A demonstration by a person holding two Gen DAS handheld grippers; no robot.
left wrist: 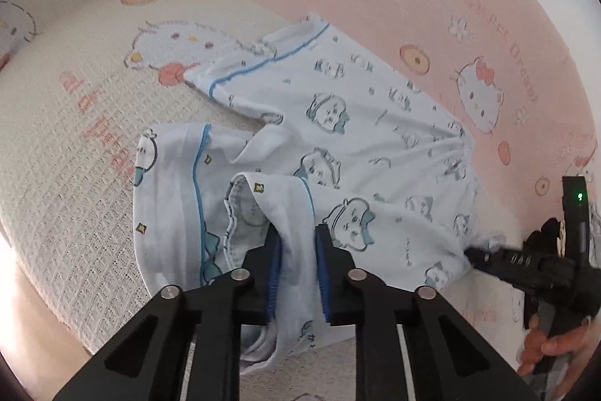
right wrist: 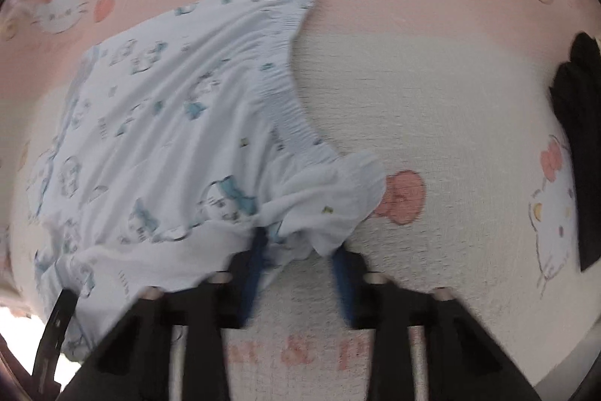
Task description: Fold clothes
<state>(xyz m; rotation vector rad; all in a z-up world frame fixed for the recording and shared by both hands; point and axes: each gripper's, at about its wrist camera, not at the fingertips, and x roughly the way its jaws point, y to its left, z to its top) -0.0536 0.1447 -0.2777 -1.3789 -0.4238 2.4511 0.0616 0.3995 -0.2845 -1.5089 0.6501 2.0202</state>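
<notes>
A pair of thin white cotton pyjama trousers (left wrist: 338, 145) lies spread on a bed cover (left wrist: 413, 6), a waffle-textured fabric in pink and cream patches printed with white cat faces, red bows, round orange fruit and yellow rings. Pink lettering runs across the cover; in the left wrist view it is too bent and partly hidden to read, and in the right wrist view only "& P" can be made out in the near middle, blurred.

The trousers carry small blue-grey cartoon faces with teal bows, tiny yellow diamonds and short lines of script too small to read. The leg cuffs are trimmed with a blue piping line; the waistband (right wrist: 289, 70) is gathered and ruched with elastic.

The left tool (left wrist: 296, 250), black with blue ribbed pads, is closed on a bunched fold of a leg cuff, the cloth pinched upright between the pads. The right tool (right wrist: 300, 254), of the same build, has its blue pads on either side of a crumpled corner of the waistband end; the picture is smeared, yet the cloth gathers between them and the jaws stand nearly closed, gripping it. In the left wrist view that tool shows at the right with a green light, held by a hand (left wrist: 556, 344). A dark cloth (right wrist: 578, 138) lies at the right edge.
</notes>
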